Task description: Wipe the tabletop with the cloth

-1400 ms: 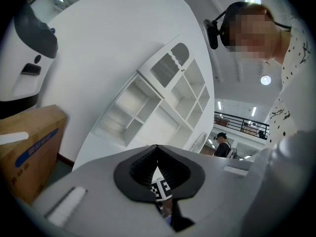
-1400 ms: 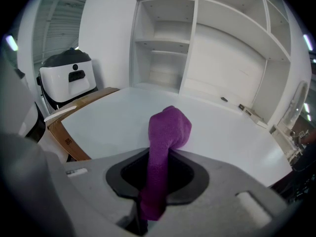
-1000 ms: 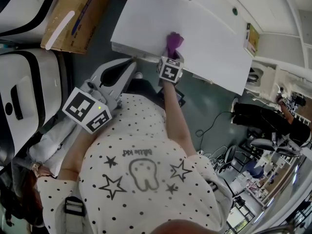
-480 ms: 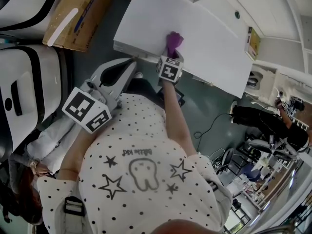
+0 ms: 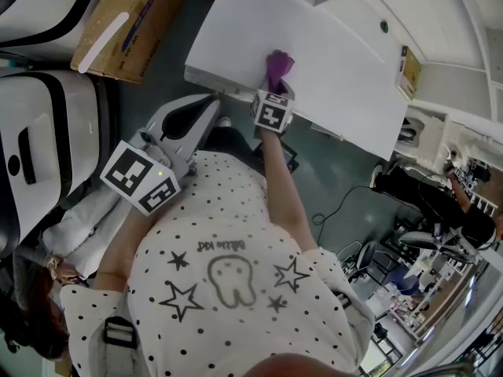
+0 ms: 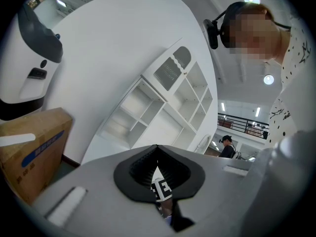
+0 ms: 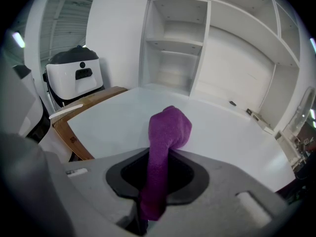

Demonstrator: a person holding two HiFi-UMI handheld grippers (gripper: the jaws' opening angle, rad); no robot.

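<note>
Holds the right gripper (image 5: 275,85) straight ahead at the near edge of the white tabletop (image 5: 338,45), arm stretched forward from the dotted shirt (image 5: 236,289). Pinches the purple cloth (image 7: 168,127) between jaws pressed onto it. Runs, that cloth, as a narrow band up through the dark pads and bunches into a rounded wad just past the tips. Hangs the wad over the near part of the tabletop, toward its left side in the head view; cannot tell whether wad and surface touch.

Holds the left gripper (image 5: 212,99) lower and nearer, off the table, pointing toward the table's near left corner. Jaws pressed together at the tips, nothing between them. Through the hollow behind those tips, in the left gripper view, shows the marker cube (image 6: 160,189) of the right gripper.

Far left on the floor, a cardboard box (image 5: 126,22) with a pale strip lying on top. Nearer on the left, a white machine (image 5: 39,132) with black trim. Beyond the far edge of the table, an open white shelf unit (image 7: 177,43). On the tabletop's far right part, a small dark round spot (image 7: 232,102). Well apart on the right, another person (image 5: 440,199) in dark clothes among cables and chairs.
</note>
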